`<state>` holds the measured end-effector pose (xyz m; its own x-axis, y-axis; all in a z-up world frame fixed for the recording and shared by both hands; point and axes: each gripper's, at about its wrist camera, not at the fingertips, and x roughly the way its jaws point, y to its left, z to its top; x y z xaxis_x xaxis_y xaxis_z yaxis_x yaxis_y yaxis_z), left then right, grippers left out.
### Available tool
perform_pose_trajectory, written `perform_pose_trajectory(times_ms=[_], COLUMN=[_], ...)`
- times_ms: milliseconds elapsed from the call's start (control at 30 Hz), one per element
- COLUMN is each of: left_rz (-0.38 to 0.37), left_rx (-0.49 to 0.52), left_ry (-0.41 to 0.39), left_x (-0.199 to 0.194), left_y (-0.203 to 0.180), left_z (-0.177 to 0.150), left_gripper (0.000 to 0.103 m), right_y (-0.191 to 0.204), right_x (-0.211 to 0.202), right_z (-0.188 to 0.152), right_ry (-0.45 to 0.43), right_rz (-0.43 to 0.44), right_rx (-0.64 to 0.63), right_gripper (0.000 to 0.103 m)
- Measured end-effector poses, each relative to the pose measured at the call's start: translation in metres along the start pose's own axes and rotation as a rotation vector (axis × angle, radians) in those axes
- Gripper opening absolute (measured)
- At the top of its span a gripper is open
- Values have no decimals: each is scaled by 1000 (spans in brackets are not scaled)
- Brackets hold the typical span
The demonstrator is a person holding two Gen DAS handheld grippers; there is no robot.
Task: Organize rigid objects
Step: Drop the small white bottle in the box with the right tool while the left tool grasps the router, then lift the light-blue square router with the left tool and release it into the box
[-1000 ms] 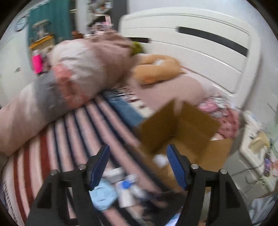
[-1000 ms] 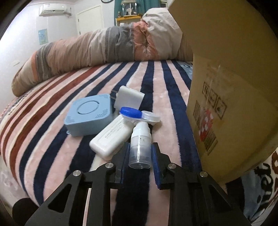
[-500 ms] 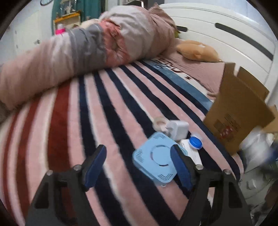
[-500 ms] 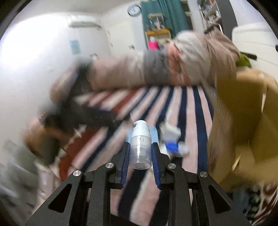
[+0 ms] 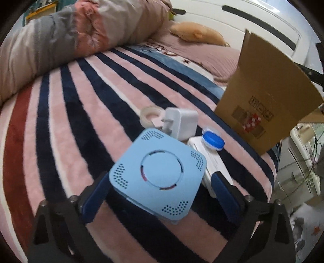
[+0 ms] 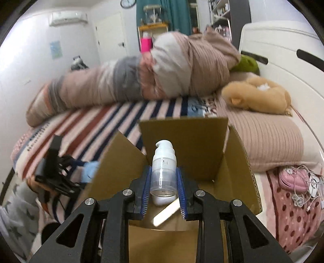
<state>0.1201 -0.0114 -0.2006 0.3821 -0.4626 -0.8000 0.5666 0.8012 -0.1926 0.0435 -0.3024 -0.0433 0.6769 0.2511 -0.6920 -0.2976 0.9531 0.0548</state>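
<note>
We find almost nothing legible. On the side of the cardboard box [image 5: 263, 101] we see a row of small printed handling pictograms and, beneath them, a red-and-white printed mark; none of it can be made out as words. The clear pump bottle [image 6: 163, 170] carries faint dark marks on its wall, too small for us to read as characters.

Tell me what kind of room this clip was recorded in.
A bedroom, almost certainly. The work happens on a bed with a striped blanket, a rolled-up duvet and a white headboard; an air conditioner hangs on the far wall.
</note>
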Motion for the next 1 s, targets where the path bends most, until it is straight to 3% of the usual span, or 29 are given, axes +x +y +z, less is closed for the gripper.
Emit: perform_pose_trajectory(times_ms=[233, 367, 467, 633, 733, 833, 867, 900, 967, 1000], left_rz=[39, 35, 72, 217, 187, 186, 194, 204, 200, 190], left_rx=[10, -17, -27, -129, -209, -183, -168, -161, -170, -174], left_ry=[14, -1, -4, -57, -87, -123, -130, -139, -157, -174], left_x=[19, 18, 14, -7, -27, -51, -58, -64, -78, -86], left_y=[0, 2, 1, 7, 15, 4, -1, -5, -11, -14], left_z=[6, 8, 4, -17, -24, -18, -16, -12, -4, -2], left_gripper=[99, 91, 89, 87, 87, 87, 87, 86, 86, 86], right_y=[-13, -9, -6, 6, 13, 28, 34, 40, 50, 55], right_x=[24, 24, 22, 21, 20, 13, 9, 7, 1, -1], right_z=[-8, -7, -4, 0, 2, 6, 7, 7, 6, 6], right_ry=[108, 96, 76, 55, 41, -2, -27, -44, -74, -77], right_rz=[-40, -32, -14, 5, 19, 83, 94, 98, 139, 170], right_rx=[-4, -9, -11, -24, -48, -91, -117, -135, -165, -183], right_gripper=[21, 30, 30, 30, 30, 31, 40, 58, 72, 72])
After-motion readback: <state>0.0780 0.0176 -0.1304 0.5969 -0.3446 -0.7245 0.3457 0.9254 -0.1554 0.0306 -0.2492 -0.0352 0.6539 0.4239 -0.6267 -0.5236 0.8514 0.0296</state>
